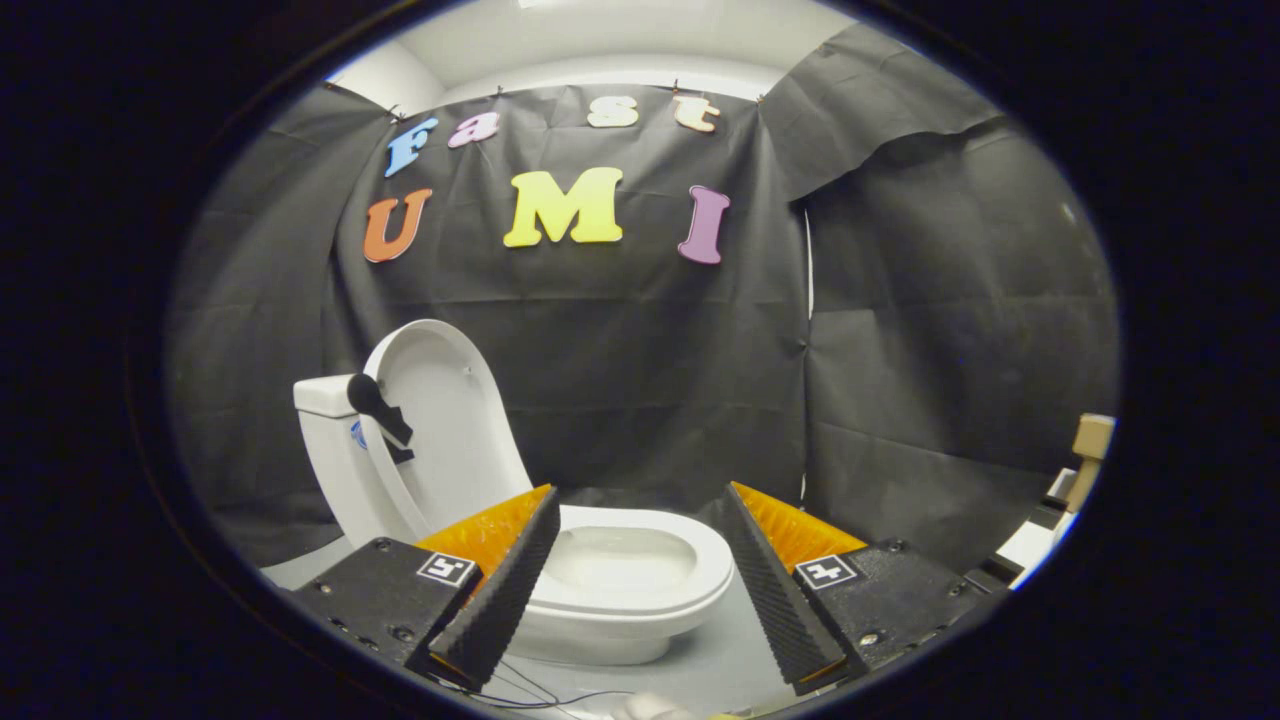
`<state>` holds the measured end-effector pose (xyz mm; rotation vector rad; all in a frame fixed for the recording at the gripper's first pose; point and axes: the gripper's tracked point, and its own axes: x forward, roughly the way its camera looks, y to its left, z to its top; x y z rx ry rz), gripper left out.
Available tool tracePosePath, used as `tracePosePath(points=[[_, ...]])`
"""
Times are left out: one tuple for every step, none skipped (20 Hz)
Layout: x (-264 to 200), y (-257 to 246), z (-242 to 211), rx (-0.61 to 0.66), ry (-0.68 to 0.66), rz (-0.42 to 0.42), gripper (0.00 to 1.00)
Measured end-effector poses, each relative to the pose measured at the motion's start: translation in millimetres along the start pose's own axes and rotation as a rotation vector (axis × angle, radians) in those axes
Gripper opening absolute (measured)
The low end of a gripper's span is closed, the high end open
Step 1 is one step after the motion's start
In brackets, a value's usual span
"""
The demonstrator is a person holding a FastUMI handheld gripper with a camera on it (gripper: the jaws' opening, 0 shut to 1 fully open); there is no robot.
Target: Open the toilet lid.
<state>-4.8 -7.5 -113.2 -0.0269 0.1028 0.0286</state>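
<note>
A small white toilet (640, 590) stands on the grey floor just ahead of my fingers. Its lid (450, 430) is raised upright and leans back against the white tank (335, 450). A dark flush handle (378, 405) sticks out from the tank's side. The seat (700, 575) lies flat around the open bowl. My gripper (640, 575) is open, its two fingers wide apart with nothing between them; the left finger (505, 590) overlaps the bowl's near left rim in the view, the right finger (775, 590) sits beside the seat's right edge.
Black cloth walls close the booth behind and to the right of the toilet. Cardboard and white boxes (1075, 480) stand at the far right. Thin wires (540, 690) lie on the floor near the fingers.
</note>
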Motion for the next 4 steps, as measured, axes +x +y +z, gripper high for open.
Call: tracePosePath(points=[[0.3, -0.4, 0.1, 0.002, 0.002, -0.001, 1.0], [0.7, -0.3, -0.8, 0.004, 0.004, 0.0, 1.0], [0.6, -0.2, 0.7, 0.007, 0.003, 0.001, 1.0], [-0.6, -0.4, 1.8, 0.008, -0.002, 0.002, 1.0]])
